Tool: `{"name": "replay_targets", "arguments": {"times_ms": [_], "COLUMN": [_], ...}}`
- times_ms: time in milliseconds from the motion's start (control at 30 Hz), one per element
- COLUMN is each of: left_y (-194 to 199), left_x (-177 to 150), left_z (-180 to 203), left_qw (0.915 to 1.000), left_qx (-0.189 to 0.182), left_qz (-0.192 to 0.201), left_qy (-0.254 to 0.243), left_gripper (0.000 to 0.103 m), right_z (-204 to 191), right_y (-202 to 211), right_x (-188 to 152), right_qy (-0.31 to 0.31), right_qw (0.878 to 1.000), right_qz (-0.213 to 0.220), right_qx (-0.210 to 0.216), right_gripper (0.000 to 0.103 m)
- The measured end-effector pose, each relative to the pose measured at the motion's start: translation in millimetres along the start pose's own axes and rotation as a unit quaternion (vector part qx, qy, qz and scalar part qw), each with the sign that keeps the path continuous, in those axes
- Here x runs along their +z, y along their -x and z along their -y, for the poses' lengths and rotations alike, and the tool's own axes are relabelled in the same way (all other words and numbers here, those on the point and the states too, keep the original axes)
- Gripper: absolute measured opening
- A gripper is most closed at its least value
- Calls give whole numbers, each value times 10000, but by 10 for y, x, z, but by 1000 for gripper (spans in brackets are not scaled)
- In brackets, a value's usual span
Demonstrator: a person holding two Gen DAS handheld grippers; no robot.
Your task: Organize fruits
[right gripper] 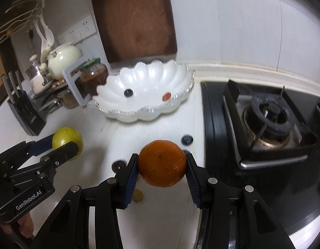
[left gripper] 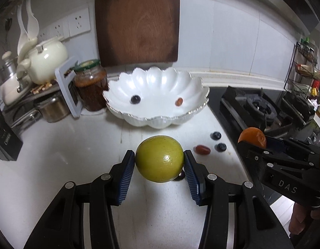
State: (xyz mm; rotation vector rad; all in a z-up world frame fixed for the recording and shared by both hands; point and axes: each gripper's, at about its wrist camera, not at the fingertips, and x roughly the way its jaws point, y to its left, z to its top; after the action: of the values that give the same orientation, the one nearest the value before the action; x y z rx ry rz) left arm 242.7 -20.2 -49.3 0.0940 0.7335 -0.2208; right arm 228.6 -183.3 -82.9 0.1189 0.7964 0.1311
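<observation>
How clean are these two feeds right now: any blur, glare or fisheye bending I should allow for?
Left wrist view: green fruit sharp with one glare spot; white bowl slightly soft, glare streaks on its scallops; counter edge bowed by the fisheye. Right wrist view: orange sharp; bowl rim and stove burner smeared by motion blur; corners dark.

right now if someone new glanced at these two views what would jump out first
Two fruits held side by side above the white counter: a green fruit clamped in the left gripper, and an orange clamped in the right gripper. Behind them sits a white scalloped bowl holding only a blueberry and a small reddish fruit.
</observation>
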Motion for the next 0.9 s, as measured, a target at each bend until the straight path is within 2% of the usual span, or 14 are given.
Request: {"name": "replay_targets", "arguments": {"times_ms": [400, 500, 533, 567, 700, 800, 900], "left_y": [130, 74, 29, -10, -235, -347, -388], "left_x": [225, 248, 243, 244, 212, 67, -136], "left_z": [-7, -21, -39, -59, -250, -411, -459], "left_qw": [9990, 9984, 9982, 9980, 9980, 9970, 9975], "left_qx": [106, 146, 198, 235, 137, 206, 288], "left_qz": [421, 526, 545, 557, 410, 237, 82], "left_qy": [99, 128, 144, 166, 467, 701, 645], "left_gripper": [41, 29, 4, 2, 2, 2, 3], "right_z": [-68, -75, -71, -66, -96, -140, -196], "right_y": [79, 40, 18, 0, -57, -134, -188], "right_x": [288, 332, 339, 342, 316, 255, 164], "right_qy": [128, 116, 104, 76, 117, 234, 352], "right_qw": [9986, 9984, 9985, 9986, 9989, 9992, 9991], "right_qz": [499, 547, 527, 516, 449, 320, 225], "right_qx": [103, 95, 87, 103, 58, -16, -57], "right_gripper": [45, 45, 45, 45, 45, 45, 45]}}
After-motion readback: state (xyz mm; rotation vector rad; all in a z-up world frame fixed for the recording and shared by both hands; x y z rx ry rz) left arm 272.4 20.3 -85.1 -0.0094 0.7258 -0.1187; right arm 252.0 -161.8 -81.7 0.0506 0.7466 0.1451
